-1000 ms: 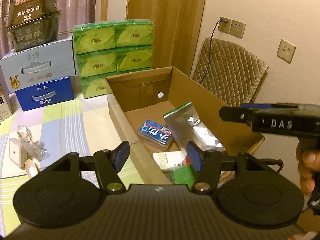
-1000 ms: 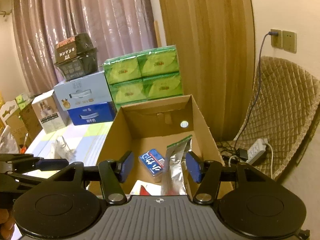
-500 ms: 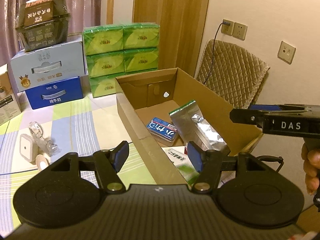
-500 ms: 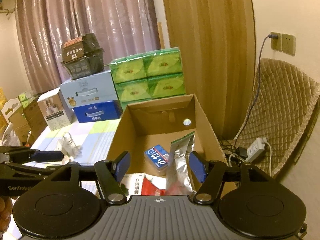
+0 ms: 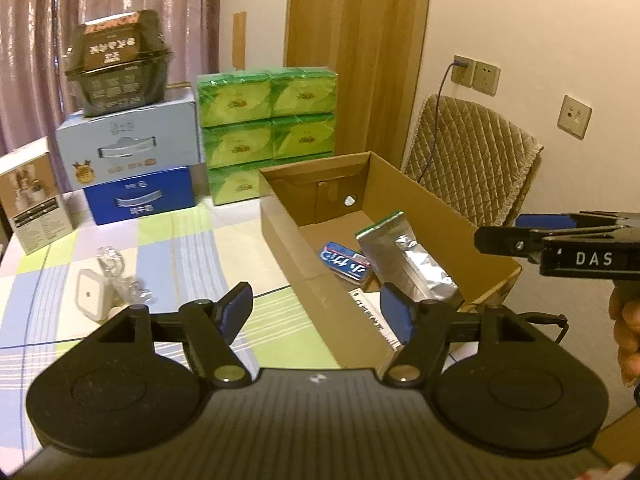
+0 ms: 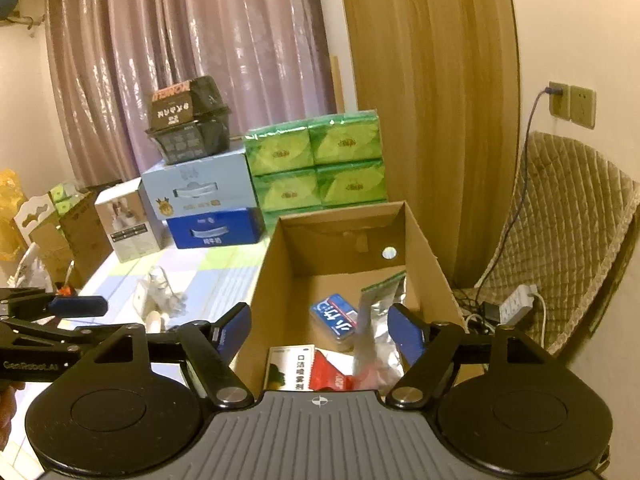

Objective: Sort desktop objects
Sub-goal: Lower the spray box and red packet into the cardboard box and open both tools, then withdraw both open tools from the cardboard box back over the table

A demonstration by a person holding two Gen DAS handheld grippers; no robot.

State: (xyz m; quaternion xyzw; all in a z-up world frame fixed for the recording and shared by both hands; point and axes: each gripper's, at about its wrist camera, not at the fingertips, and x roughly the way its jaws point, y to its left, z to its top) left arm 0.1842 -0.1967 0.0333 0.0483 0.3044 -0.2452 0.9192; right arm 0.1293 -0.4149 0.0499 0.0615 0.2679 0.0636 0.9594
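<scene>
Sorted: silver foil pouch [image 5: 404,258], blue tin [image 5: 345,261] and leaflets lie inside cardboard box [image 5: 420,196].
Remaining: white square device [image 5: 90,294] and clear wrapped item [image 5: 120,276] on worktop [image 5: 172,240].
Left hand-held gripper [image 5: 316,312]: opening, empty.
Right hand-held gripper [image 6: 320,330]: opening, empty, above box.

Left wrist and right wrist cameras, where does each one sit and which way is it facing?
Left wrist: sits on the left tongs, looking forward and down over the checked tablecloth toward the cardboard box; right tongs and a hand show.
Right wrist: sits on the right tongs, above the box's near end; left tongs show.
Shared: box, silver pouch, green packs.
</scene>
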